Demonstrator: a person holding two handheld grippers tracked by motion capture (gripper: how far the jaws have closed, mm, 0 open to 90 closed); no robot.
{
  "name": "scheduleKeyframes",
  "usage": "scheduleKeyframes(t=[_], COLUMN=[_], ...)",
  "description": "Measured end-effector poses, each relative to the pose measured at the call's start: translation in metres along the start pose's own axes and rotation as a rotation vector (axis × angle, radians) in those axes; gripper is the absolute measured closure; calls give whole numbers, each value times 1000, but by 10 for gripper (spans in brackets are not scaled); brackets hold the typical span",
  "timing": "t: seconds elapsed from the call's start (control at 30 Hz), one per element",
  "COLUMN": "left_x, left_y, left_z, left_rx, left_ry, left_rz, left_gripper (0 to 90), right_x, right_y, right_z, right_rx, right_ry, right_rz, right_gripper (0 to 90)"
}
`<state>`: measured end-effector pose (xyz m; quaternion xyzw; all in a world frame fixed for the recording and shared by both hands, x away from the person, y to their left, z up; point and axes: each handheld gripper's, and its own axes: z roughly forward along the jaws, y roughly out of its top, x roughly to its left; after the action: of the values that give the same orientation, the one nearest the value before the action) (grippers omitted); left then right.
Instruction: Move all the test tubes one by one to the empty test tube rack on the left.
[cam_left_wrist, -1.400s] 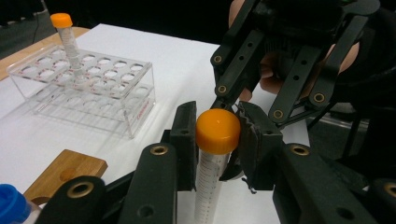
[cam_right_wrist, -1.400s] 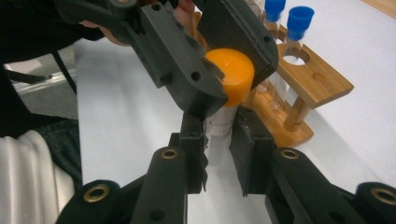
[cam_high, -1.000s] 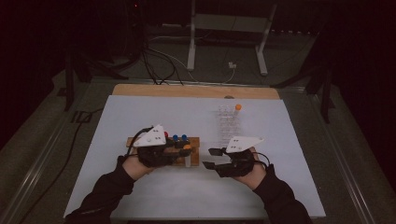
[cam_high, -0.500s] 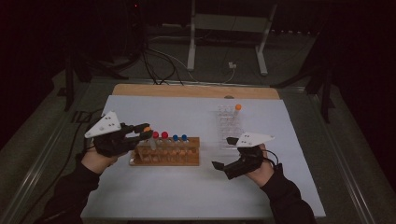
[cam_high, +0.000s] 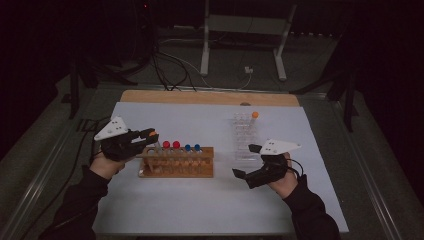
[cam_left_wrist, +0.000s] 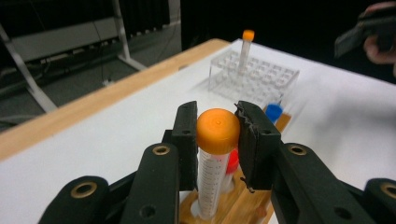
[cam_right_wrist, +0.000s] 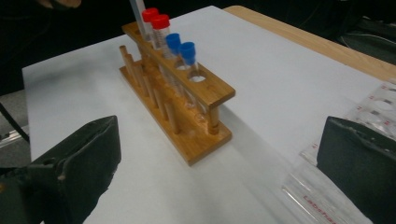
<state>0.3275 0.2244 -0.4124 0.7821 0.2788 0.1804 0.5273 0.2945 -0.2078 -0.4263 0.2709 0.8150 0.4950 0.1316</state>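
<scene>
My left gripper (cam_high: 149, 135) is shut on the orange cap of a clear graduated tube (cam_left_wrist: 215, 140). The tube's lower end reaches down to the left end of the wooden rack (cam_high: 176, 171). That rack holds two red-capped tubes (cam_high: 171, 145) and two blue-capped tubes (cam_high: 192, 148). To the right stands a clear plastic rack (cam_high: 244, 137) with one orange-capped tube (cam_high: 255, 115) at its far corner. My right gripper (cam_high: 247, 161) hovers between the two racks. Its jaws have just been opening and now stand wide apart with nothing between them. In the right gripper view the wooden rack (cam_right_wrist: 205, 93) lies ahead.
The racks sit on a white sheet (cam_high: 210, 200) with a wooden strip (cam_high: 200, 97) along its far edge. Beyond the table are cables and a metal stand (cam_high: 245, 30) on the dark floor. A cable trails from the left gripper off the sheet's left side.
My left gripper moved from the middle of the wooden rack out to its left end and now shows an orange-capped tube in its jaws. The right gripper's jaws spread wider and drifted slightly right.
</scene>
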Motion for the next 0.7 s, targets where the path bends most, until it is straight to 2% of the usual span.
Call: scheduleKeyframes(t=[0.17, 0.3, 0.7], left_x=[1, 2, 1], left_y=[-15, -23, -33], left_z=[12, 19, 24], left_rx=[45, 63, 96], left_ry=[-5, -10, -8], left_rz=[-5, -7, 1], left_gripper=[716, 716, 712], right_x=[-4, -6, -10], right_y=[-1, -1, 0], right_z=[-2, -3, -8], right_rx=[-5, -9, -27], right_ry=[2, 0, -1], right_rz=[10, 13, 18], right_gripper=[0, 0, 0])
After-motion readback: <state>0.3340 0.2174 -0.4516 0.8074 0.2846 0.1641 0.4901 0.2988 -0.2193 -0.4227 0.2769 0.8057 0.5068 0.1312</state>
